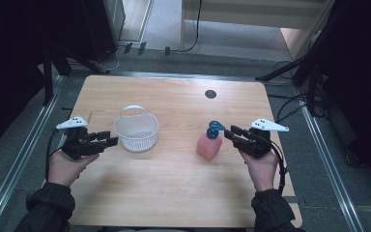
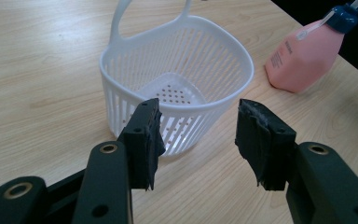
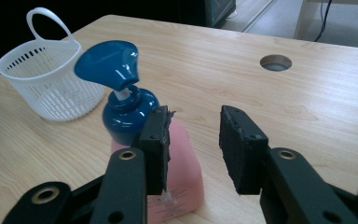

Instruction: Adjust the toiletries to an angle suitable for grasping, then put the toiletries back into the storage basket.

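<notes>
A white slotted plastic basket (image 1: pixel 136 129) with a loop handle stands left of the table's middle, empty. My left gripper (image 1: pixel 112 137) is open just left of it, its jaws pointing at the basket's near wall (image 2: pixel 177 116). A pink soap bottle (image 1: pixel 209 145) with a blue pump top (image 1: pixel 215 127) stands upright right of centre. My right gripper (image 1: pixel 230 133) is open beside the bottle's right side, its left jaw close against the bottle (image 3: pixel 179 172) and nothing between the jaws. The blue pump (image 3: pixel 116 70) rises in front of them.
The wooden table (image 1: pixel 174 188) has a round cable hole (image 1: pixel 210 94) at the back right. Metal rails run along both sides of the table. Dark stands and cables stand on the floor behind and to the right.
</notes>
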Available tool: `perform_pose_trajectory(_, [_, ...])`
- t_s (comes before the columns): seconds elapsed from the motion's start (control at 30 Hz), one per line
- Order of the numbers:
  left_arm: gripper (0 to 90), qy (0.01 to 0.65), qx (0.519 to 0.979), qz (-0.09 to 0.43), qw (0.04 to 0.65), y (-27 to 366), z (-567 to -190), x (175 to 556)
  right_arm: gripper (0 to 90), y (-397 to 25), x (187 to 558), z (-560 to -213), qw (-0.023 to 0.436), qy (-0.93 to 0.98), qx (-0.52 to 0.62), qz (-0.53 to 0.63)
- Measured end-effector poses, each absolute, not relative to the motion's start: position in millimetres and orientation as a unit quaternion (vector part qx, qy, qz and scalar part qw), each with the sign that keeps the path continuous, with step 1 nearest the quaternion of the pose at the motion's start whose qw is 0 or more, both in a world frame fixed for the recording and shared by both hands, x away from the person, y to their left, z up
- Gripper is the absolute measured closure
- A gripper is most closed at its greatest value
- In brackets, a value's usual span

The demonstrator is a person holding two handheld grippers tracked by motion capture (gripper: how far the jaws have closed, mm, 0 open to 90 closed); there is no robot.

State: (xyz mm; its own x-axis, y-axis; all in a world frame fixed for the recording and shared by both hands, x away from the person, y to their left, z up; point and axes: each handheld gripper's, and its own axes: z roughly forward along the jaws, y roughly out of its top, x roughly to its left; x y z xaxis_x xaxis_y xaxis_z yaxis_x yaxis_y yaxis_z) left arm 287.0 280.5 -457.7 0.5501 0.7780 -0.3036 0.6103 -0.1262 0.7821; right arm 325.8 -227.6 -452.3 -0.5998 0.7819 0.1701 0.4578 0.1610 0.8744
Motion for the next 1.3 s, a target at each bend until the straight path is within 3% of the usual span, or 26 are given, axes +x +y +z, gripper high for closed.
perform_pose_trajectory(0.93, [49.0, 0.453, 0.755, 0.082, 0.467, 273, -457, 295, 48.2, -193, 299, -450, 0.18, 0.719, 0.455, 0.493])
perform_pose_trajectory(1.3, [48.8, 0.456, 0.753, 0.085, 0.467, 275, -457, 291, 48.3, -178, 303, -450, 0.202, 0.716, 0.454, 0.491])
